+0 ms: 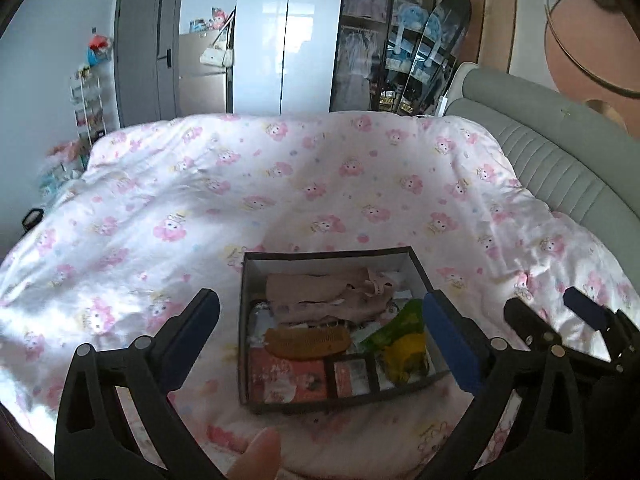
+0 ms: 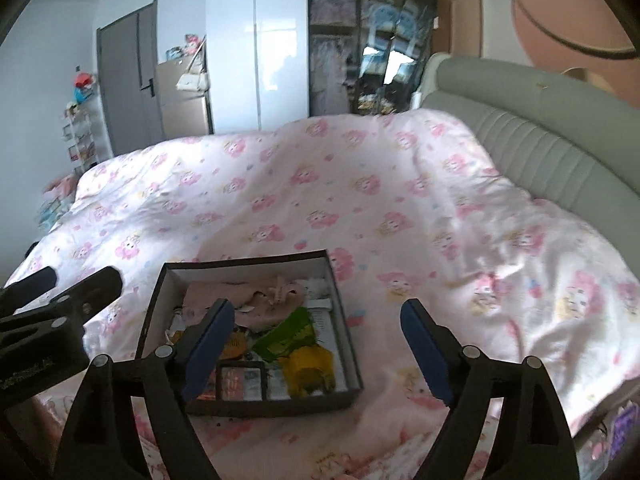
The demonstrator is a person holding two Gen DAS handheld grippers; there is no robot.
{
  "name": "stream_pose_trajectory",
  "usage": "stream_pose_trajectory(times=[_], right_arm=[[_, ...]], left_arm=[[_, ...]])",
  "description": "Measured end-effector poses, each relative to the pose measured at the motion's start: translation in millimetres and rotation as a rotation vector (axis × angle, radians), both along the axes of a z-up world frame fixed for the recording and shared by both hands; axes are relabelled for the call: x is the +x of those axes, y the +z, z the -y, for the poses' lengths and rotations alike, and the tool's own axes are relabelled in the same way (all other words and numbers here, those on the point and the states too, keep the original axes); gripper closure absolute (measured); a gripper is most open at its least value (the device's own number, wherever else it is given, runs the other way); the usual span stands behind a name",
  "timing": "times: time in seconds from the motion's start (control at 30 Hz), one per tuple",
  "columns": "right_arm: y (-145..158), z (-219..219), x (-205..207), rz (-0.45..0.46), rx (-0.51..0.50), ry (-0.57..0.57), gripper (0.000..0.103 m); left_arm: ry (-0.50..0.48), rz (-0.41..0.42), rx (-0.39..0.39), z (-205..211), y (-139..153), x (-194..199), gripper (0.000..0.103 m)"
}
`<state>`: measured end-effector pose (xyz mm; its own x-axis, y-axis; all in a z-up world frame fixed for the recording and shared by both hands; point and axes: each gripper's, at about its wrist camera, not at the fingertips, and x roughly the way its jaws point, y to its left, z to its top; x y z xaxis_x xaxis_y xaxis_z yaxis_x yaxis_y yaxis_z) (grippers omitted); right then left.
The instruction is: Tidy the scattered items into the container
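The left gripper (image 1: 320, 336) hangs above the near part of the bed (image 1: 280, 184), its jaws spread wide with nothing between them. Under it a dark box (image 1: 256, 364) sits on the pink flowered quilt, holding a pink cloth (image 1: 320, 292), a brown comb (image 1: 308, 342), a green packet (image 1: 396, 326) and a yellow thing (image 1: 404, 354). Just right of the box, the right gripper (image 2: 318, 344) also stands wide open and empty
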<state>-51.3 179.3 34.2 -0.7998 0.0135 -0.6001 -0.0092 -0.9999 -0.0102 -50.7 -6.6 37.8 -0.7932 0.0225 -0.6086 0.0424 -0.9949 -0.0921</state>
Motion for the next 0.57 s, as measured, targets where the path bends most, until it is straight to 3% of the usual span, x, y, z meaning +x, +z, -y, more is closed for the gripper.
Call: stream_pose_trajectory(times=[0.27, 0.57], right_arm=[[-3.1, -9.4, 48.0, 0.009, -0.011, -0.004, 0.018], [-23.2, -9.3, 66.4, 0.062, -0.034, 0.015, 0.018]], left_arm=[[0.035, -0.007, 0.001, -1.7, 0.7, 48.9, 0.001], [0.025, 0.034, -0.024, -5.3, -18.9, 71.4, 0.001]])
